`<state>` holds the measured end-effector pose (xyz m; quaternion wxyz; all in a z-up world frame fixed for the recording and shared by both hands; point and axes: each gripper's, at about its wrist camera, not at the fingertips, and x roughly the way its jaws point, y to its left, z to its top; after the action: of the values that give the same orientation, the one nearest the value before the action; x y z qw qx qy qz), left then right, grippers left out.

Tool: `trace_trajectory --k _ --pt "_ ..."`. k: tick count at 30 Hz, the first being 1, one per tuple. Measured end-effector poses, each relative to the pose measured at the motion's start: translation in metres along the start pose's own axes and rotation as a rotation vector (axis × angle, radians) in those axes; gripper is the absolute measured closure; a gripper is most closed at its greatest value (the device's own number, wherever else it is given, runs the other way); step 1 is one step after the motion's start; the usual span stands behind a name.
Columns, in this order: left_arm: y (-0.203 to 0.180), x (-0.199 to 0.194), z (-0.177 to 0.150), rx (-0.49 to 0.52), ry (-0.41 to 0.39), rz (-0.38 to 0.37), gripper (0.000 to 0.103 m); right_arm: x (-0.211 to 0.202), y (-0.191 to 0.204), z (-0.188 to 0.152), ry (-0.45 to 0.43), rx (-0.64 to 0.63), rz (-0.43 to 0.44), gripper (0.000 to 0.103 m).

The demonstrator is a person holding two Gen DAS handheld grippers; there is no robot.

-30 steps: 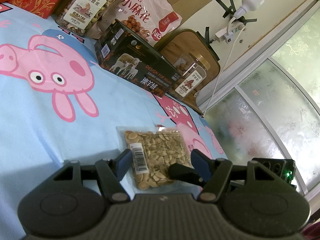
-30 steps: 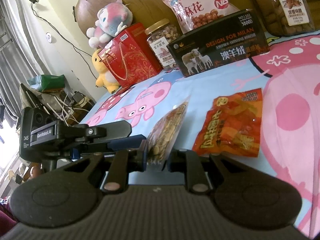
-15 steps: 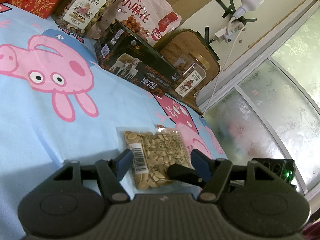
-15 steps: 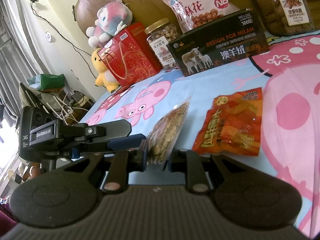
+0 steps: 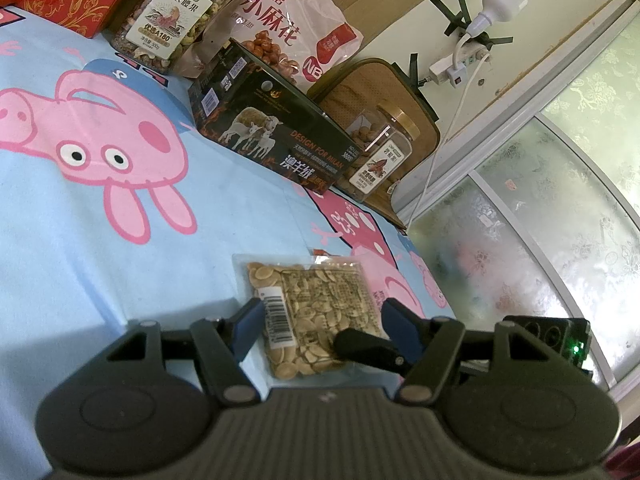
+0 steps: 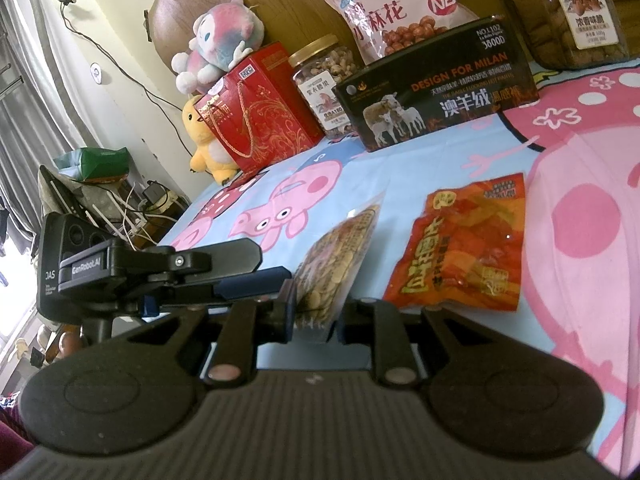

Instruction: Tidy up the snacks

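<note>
A clear packet of pale seeds (image 5: 316,316) stands on edge just above the blue cartoon-pig sheet (image 5: 120,264). My right gripper (image 6: 316,308) is shut on the lower end of the seed packet (image 6: 336,256); one of its black fingers (image 5: 360,350) crosses the packet's corner in the left wrist view. My left gripper (image 5: 324,328) is open, and its blue pads stand on either side of the packet with small gaps. From the right wrist view the left gripper (image 6: 240,276) comes in from the left. An orange-red snack packet (image 6: 464,248) lies flat on the sheet just right of the seeds.
Along the back stand a black box with sheep (image 5: 272,136), a nut jar (image 5: 172,16), a pink snack bag (image 5: 288,28), a second jar (image 5: 380,160) and a red gift bag (image 6: 260,112). Plush toys (image 6: 220,48) sit behind the gift bag. The bed's edge drops off before the frosted window (image 5: 520,240).
</note>
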<state>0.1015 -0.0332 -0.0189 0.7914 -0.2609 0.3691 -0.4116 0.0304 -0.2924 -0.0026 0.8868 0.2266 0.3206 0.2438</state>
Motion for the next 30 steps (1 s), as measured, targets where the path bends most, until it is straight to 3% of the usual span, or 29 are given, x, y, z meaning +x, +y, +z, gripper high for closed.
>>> trace_trajectory --k 9,26,30 --pt "0.0 -0.001 0.001 -0.007 -0.003 -0.012 0.037 -0.001 0.019 -0.009 -0.045 -0.131 -0.038 0.082" --pt "0.001 -0.001 0.0 -0.009 -0.005 -0.016 0.036 0.0 0.022 -0.011 -0.048 -0.136 -0.05 0.082" --pt "0.001 -0.001 0.0 -0.011 -0.004 -0.016 0.036 0.004 0.022 -0.01 -0.032 -0.13 -0.057 0.078"
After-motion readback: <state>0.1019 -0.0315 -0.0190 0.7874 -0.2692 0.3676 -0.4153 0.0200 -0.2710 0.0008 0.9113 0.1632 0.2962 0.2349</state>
